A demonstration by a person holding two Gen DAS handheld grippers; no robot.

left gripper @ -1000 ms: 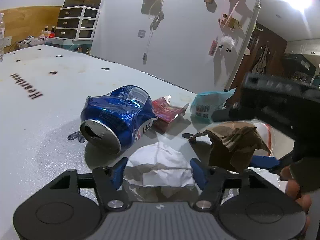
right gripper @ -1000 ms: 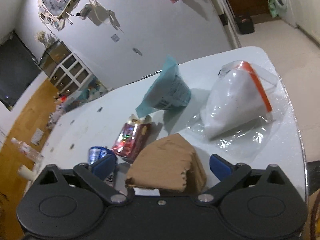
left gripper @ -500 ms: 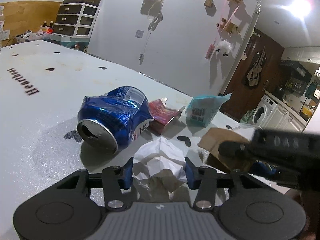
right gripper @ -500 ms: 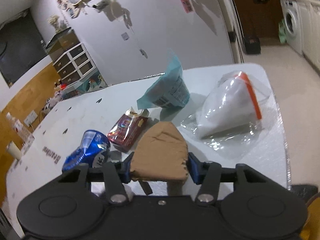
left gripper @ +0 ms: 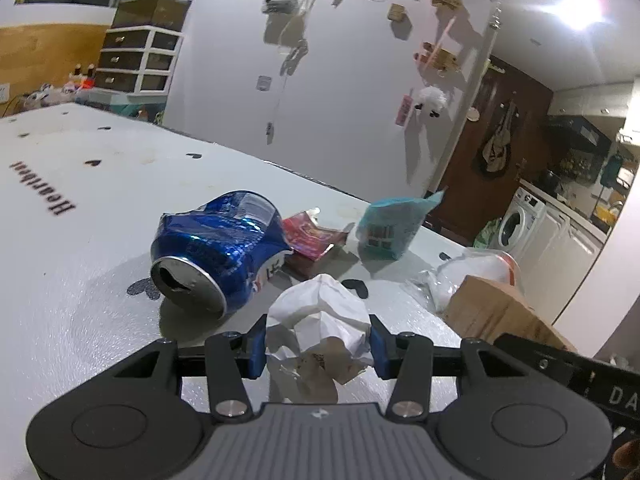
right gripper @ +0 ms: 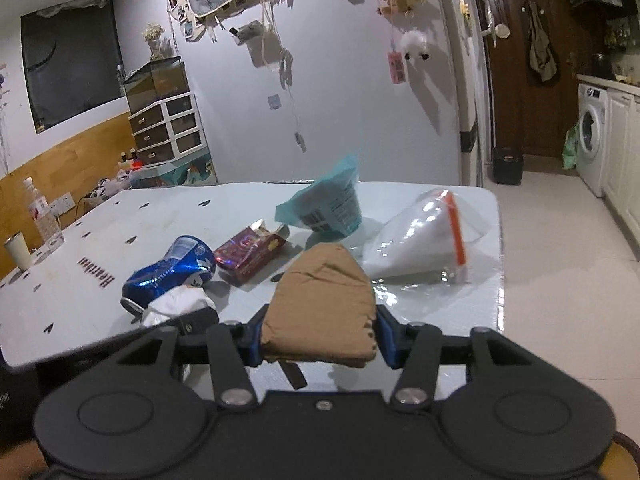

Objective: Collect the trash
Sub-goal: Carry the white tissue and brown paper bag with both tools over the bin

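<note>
My left gripper (left gripper: pixel 316 344) is clamped on a crumpled white paper ball (left gripper: pixel 318 320). The blue pads press it from both sides. The ball sits low over the white tabletop (left gripper: pixel 72 280), close to the near edge.

My right gripper (right gripper: pixel 320 336) is clamped on a folded piece of brown cardboard (right gripper: pixel 322 312). The pads squeeze its two sides. I cannot tell if the cardboard touches the tabletop or hangs just over it. It is by the right end of the tabletop.

More trash lies on the tabletop. A crushed blue can (left gripper: pixel 218 248) lies on its side just past the paper ball, with its open top facing me. Right beside it, on the far side, is a small red box (right gripper: pixel 250 254) with its flap open. Past the red box, nearer the far edge, stands a teal packet (right gripper: pixel 326 208) with a barcode on it. A clear plastic bag (right gripper: pixel 422 242) with an orange strip lies near the far right corner.

At the left end of the tabletop stand a water bottle (right gripper: pixel 42 220) and a small white cup (right gripper: pixel 17 254), well apart from the trash.
</note>
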